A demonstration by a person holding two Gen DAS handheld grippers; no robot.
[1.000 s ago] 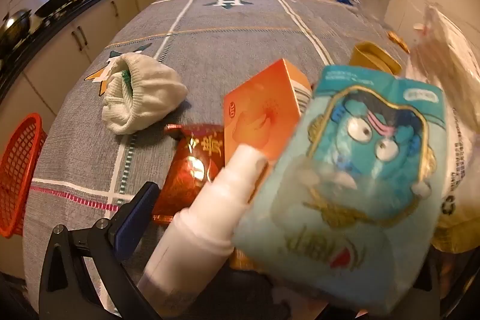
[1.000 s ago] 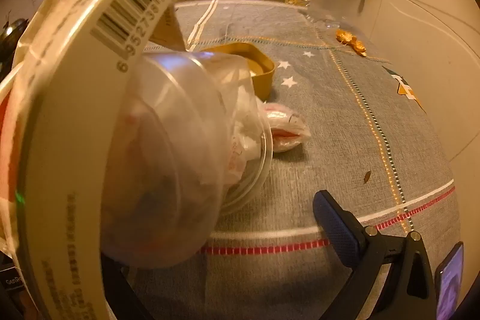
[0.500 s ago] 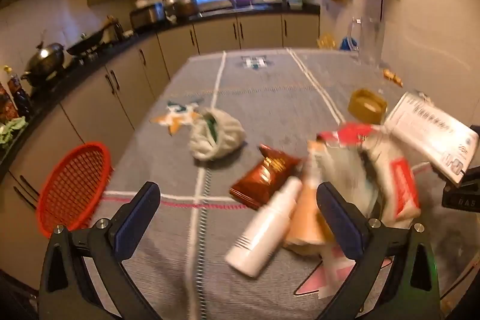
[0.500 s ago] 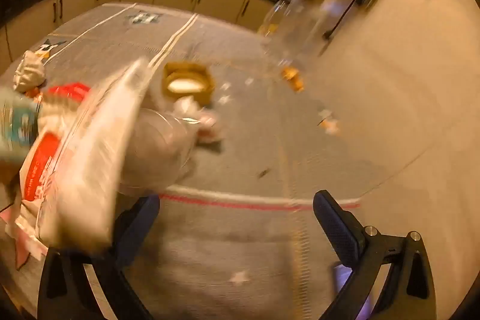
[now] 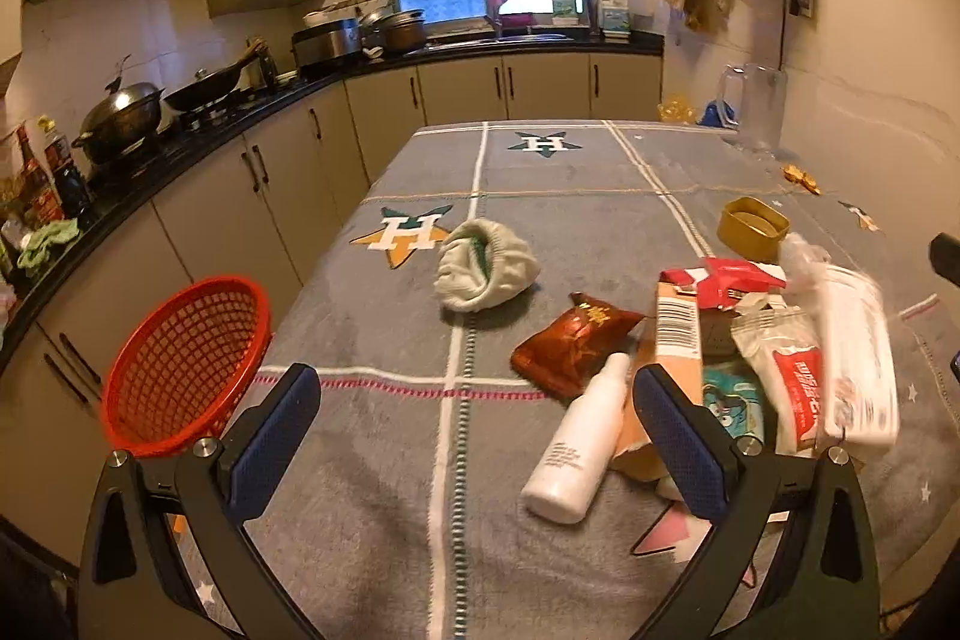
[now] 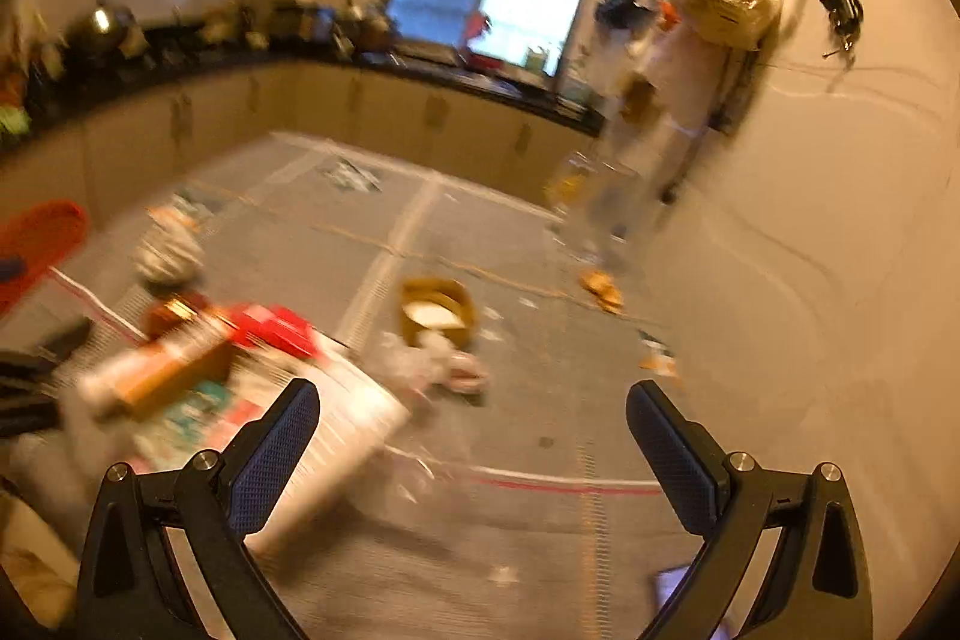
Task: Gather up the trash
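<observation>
A heap of trash lies on the grey tablecloth: a white spray bottle (image 5: 579, 445), a red foil packet (image 5: 570, 346), an orange carton (image 5: 678, 340), a red-and-white box (image 5: 729, 277), a white pouch (image 5: 786, 370) and a white tub (image 5: 855, 358). My left gripper (image 5: 477, 430) hangs open above the table's near edge, left of the heap, with nothing between its fingers. My right gripper (image 6: 471, 445) is open too, above and to the right of the blurred heap (image 6: 198, 382). A red mesh basket (image 5: 186, 358) stands off the table's left edge.
A rolled white sock (image 5: 486, 268) lies mid-table. A yellow tin (image 5: 750, 226) and crumpled clear wrap (image 6: 432, 358) sit right of the heap. A glass jug (image 5: 753, 106) stands at the far right by the wall. Kitchen counters with pans run along the left and back.
Both grippers have pulled back and up from the heap, which was close in front of them a second ago and now lies lower and farther off. The right view swings, blurred.
</observation>
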